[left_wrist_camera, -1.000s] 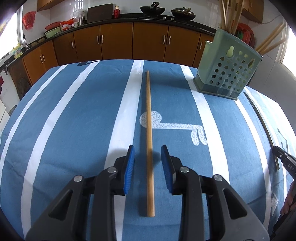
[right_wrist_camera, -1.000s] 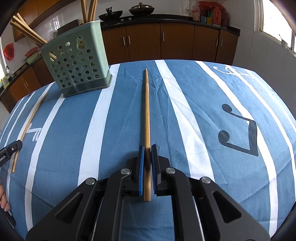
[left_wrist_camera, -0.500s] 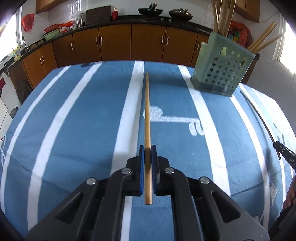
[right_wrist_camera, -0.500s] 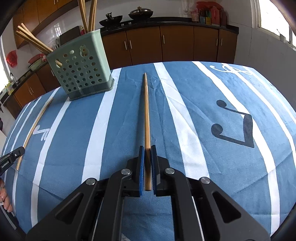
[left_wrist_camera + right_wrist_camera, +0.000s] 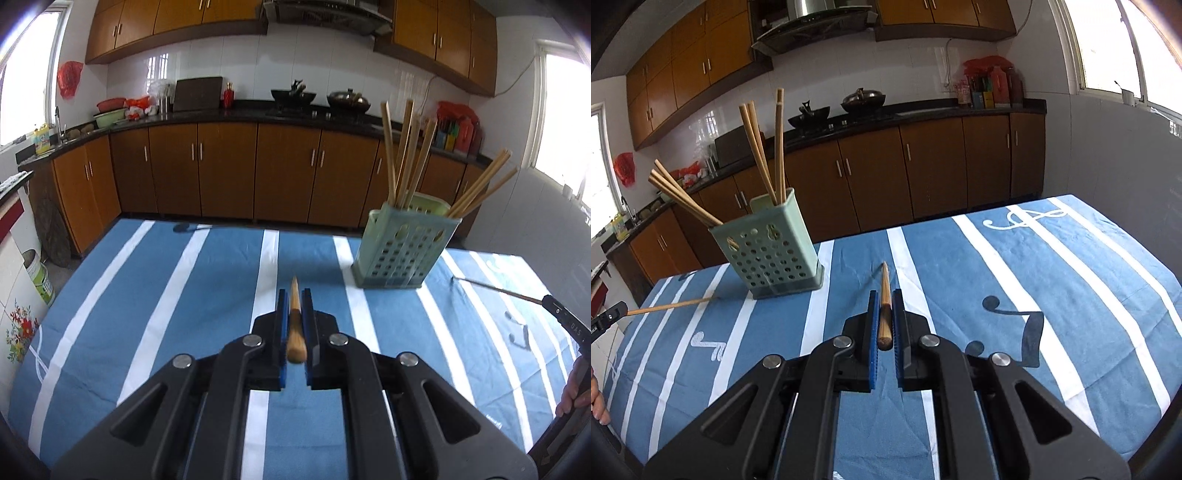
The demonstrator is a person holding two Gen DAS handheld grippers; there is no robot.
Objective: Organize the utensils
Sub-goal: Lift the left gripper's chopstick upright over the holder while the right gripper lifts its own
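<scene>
Each gripper, left (image 5: 294,299) and right (image 5: 885,300), clamps your chopstick (image 5: 294,325) lengthwise; the holder (image 5: 402,251) lies ahead-right of the left.

Two held chopsticks (image 5: 294,321) (image 5: 884,306), one green holder (image 5: 768,254), seven chopsticks inside (image 5: 764,162).

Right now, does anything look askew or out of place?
Nothing stands out. Each gripper, left and right, holds one chopstick lifted off the striped cloth; the green holder stands upright with chopsticks leaning inside.
</scene>
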